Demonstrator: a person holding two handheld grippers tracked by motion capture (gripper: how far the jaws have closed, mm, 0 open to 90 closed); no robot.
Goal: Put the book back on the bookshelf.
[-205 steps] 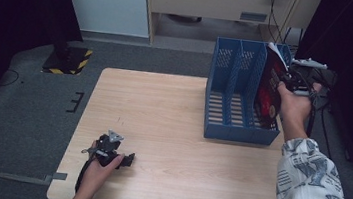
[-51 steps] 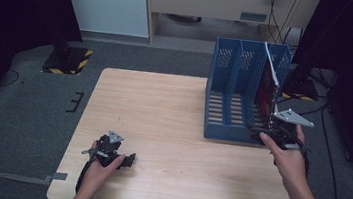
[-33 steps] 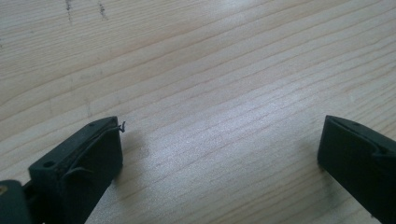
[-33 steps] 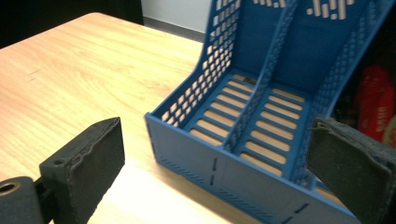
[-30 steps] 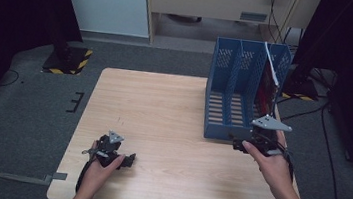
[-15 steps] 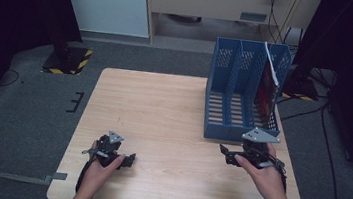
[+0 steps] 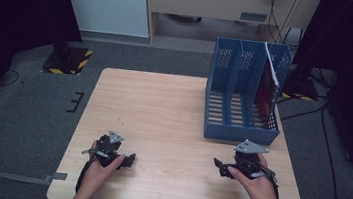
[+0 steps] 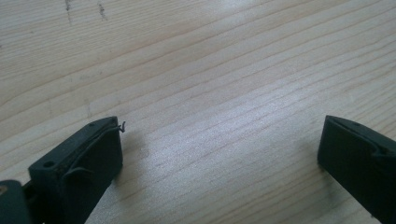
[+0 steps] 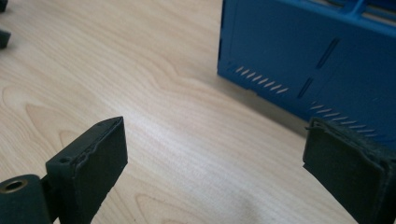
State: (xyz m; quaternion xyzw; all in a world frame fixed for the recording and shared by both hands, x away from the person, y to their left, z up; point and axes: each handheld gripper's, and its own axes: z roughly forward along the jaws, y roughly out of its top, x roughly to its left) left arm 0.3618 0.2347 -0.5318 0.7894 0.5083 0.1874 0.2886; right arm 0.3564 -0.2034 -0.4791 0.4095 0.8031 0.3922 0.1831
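Note:
A blue three-slot file holder (image 7: 243,92) stands at the table's far right, and a red book (image 7: 268,89) stands upright in its rightmost slot. My right gripper (image 7: 220,165) rests low over the table just in front of the holder, open and empty; its own view shows the holder's blue front wall (image 9: 317,60) close ahead. My left gripper (image 7: 130,159) sits near the front left of the table, open, with only bare wood (image 8: 219,107) between its jaws.
The light wooden table (image 7: 163,113) has bare room across its middle and left. A pale cabinet (image 7: 105,1) and a low shelf unit stand beyond the far edge. Cables run over the dark floor on the right (image 7: 322,126).
My right hand has let go of the red book in the rightmost slot, come back toward the near edge and turned its jaws leftward. The left gripper has stayed put.

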